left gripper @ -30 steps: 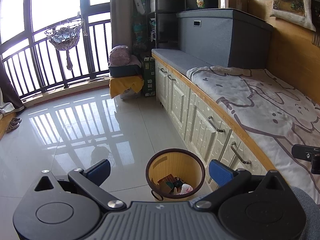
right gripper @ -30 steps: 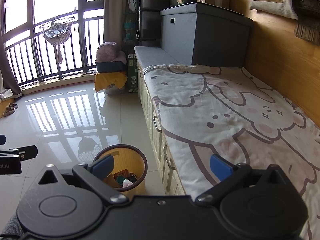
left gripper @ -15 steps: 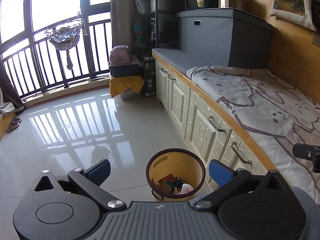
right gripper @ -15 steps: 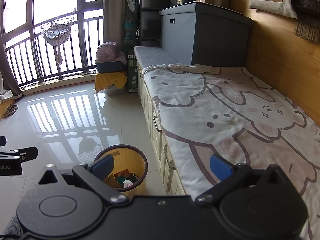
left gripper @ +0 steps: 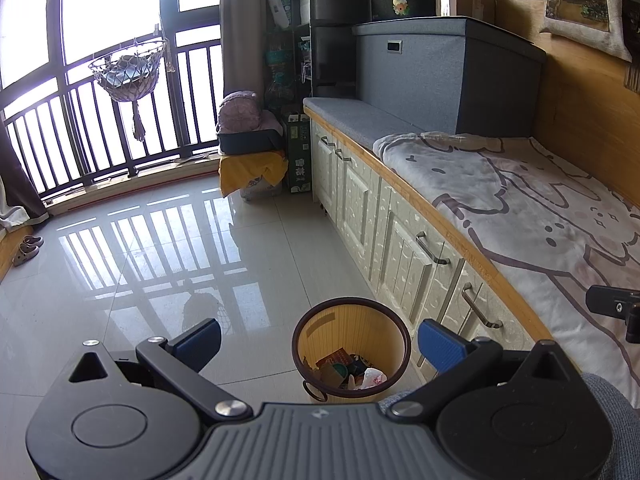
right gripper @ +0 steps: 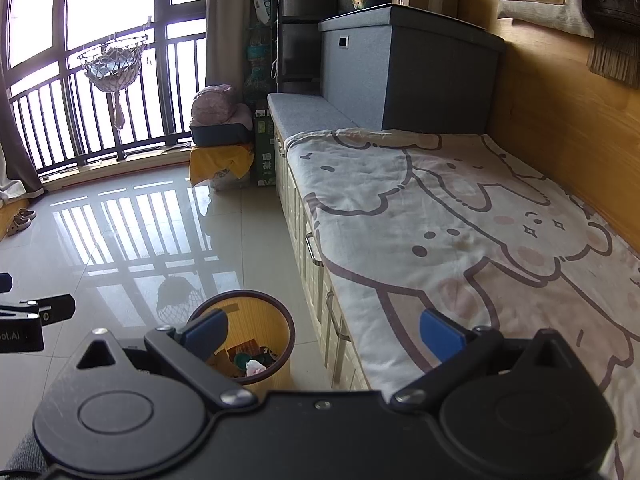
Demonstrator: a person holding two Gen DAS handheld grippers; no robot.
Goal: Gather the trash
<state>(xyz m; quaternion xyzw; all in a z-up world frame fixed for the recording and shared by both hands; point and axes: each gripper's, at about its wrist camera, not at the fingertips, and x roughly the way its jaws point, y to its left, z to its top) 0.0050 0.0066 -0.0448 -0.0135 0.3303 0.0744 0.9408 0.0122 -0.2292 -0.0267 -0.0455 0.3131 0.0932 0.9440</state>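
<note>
- Waste bin [left gripper: 351, 350] on floor tiles [left gripper: 160, 248], against cabinet front [left gripper: 384, 236]; trash inside, upright, axis vertical.
- L gripper [left gripper: 318, 338]: bin at 12 o'clock between fingers; jaws apart, empty.
- R gripper [right gripper: 324, 334]: bin at 10 o'clock; jaws apart, empty. L nearer.

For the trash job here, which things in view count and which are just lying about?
Part of the job:
bin on the floor by the cabinets
trash already in it
left claw, open and empty
right claw, open and empty

Just lying about:
blanket
shoes
hanging basket
grey box
</note>
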